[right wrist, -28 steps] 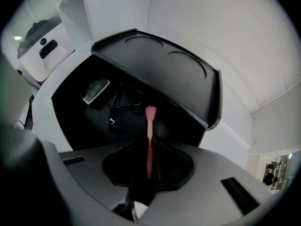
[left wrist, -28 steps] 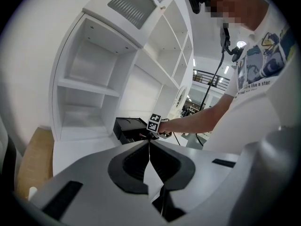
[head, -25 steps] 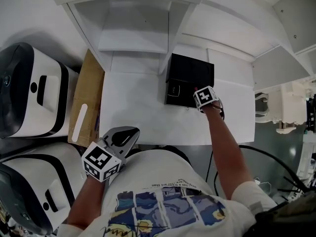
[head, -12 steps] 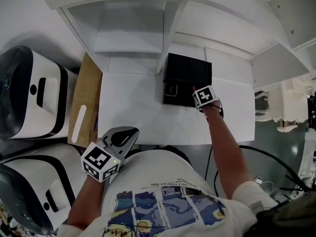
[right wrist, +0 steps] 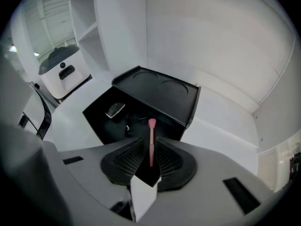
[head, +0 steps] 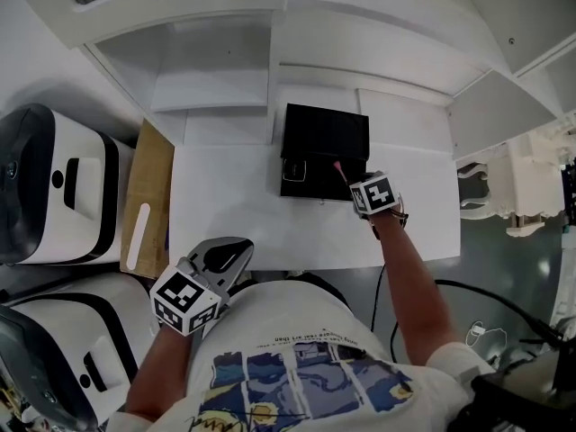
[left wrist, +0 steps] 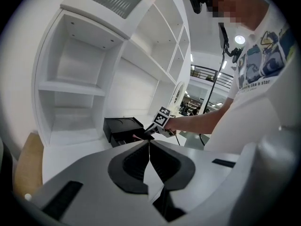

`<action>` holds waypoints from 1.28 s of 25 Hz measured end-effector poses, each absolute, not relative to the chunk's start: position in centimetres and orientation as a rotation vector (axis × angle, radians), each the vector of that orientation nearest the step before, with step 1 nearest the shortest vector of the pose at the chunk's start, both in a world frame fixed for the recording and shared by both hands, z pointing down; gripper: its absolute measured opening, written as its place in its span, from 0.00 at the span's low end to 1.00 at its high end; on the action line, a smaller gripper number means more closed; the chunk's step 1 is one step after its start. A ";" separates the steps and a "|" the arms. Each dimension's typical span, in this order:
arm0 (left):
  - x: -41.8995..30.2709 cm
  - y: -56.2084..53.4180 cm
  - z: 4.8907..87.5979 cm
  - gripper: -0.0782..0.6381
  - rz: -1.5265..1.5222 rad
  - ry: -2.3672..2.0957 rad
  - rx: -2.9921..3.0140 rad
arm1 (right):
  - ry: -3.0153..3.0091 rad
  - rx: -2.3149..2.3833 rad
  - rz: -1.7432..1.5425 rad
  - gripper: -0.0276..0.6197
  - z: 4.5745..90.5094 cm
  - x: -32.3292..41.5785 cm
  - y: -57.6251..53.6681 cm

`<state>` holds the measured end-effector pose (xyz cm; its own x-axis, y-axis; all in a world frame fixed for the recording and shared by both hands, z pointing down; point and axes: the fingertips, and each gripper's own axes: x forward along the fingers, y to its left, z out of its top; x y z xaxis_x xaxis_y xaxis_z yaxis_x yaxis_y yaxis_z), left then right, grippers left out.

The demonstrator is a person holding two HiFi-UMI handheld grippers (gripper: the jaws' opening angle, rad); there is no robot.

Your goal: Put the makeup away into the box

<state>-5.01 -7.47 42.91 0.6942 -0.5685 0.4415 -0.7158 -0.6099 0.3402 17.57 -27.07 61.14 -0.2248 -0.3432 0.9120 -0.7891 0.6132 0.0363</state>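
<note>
A black box [head: 324, 131] stands at the back of the white table [head: 225, 214], its drawer [head: 306, 175] pulled out toward me. Inside the drawer [right wrist: 106, 119] lies a small dark compact [right wrist: 114, 109]. My right gripper [head: 349, 180] hangs over the drawer's front right corner, pointing steeply down. It is shut on a thin pink makeup brush [right wrist: 151, 142], whose tip sticks out past the jaws [head: 337, 166]. Those jaws have just been opening slightly with the brush still between them. My left gripper [head: 227, 252] is shut and empty at the table's near edge, far from the box.
White shelving [head: 211, 70] rises behind the table. A brown board [head: 144, 207] leans along the table's left side. Two white-and-black machines [head: 54, 187] stand at the left. A white fixture [head: 517, 192] and cables are on the right.
My right gripper has lifted with the pink brush, which now shows further out over the drawer. The left gripper stays shut and has barely shifted.
</note>
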 end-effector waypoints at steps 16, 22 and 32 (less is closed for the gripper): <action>4.3 -7.8 44.2 0.13 0.468 -0.943 2.382 | -2.200 0.746 0.577 0.09 56.6 19.9 -17.1; 5.7 -6.8 43.2 0.13 0.476 -0.887 2.455 | -2.258 0.733 0.576 0.08 55.2 19.6 -12.0; 2.4 0.7 41.6 0.13 0.425 -0.837 2.516 | -2.362 0.805 0.528 0.08 51.4 15.8 -4.0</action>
<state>2.43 0.74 41.62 0.7681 -0.4843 0.4189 -0.6239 -0.7133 0.3193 15.82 -4.03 51.39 -0.6483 -0.4194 0.6354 -0.6501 0.7393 -0.1753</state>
